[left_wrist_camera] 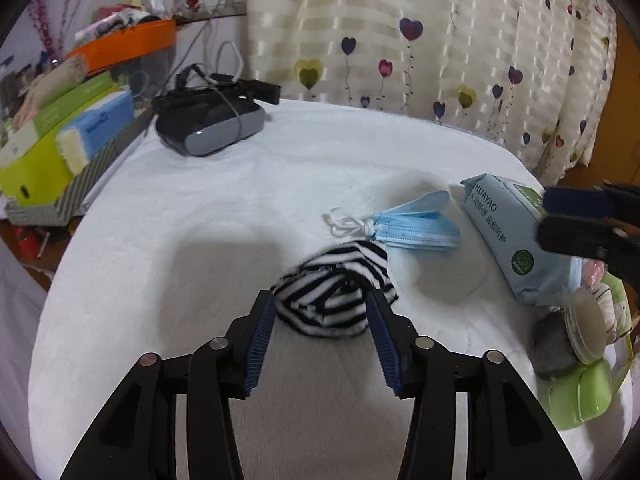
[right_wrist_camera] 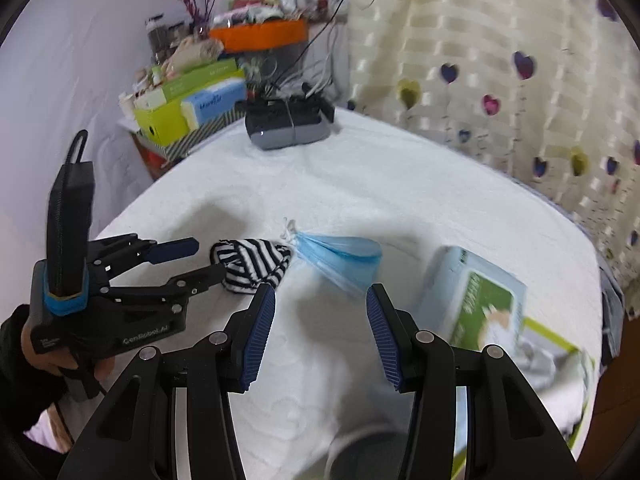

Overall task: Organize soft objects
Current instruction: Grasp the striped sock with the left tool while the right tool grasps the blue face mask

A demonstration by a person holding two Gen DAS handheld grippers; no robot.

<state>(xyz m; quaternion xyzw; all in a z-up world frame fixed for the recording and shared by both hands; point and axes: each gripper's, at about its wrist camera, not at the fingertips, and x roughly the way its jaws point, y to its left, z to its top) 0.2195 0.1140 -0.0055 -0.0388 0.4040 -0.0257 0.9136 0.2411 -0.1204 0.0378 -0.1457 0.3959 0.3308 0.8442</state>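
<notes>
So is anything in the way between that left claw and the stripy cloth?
Nothing visible. The left claw is open right at the striped cloth, one finger on each side. The mask lies just beyond the cloth, out of the way.

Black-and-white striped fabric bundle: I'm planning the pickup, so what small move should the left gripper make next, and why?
Probably ease the left gripper down and close: its open blue pads already flank the black-and-white striped fabric bundle lying on the white cloth-covered table, apparently without pressing it.
</notes>
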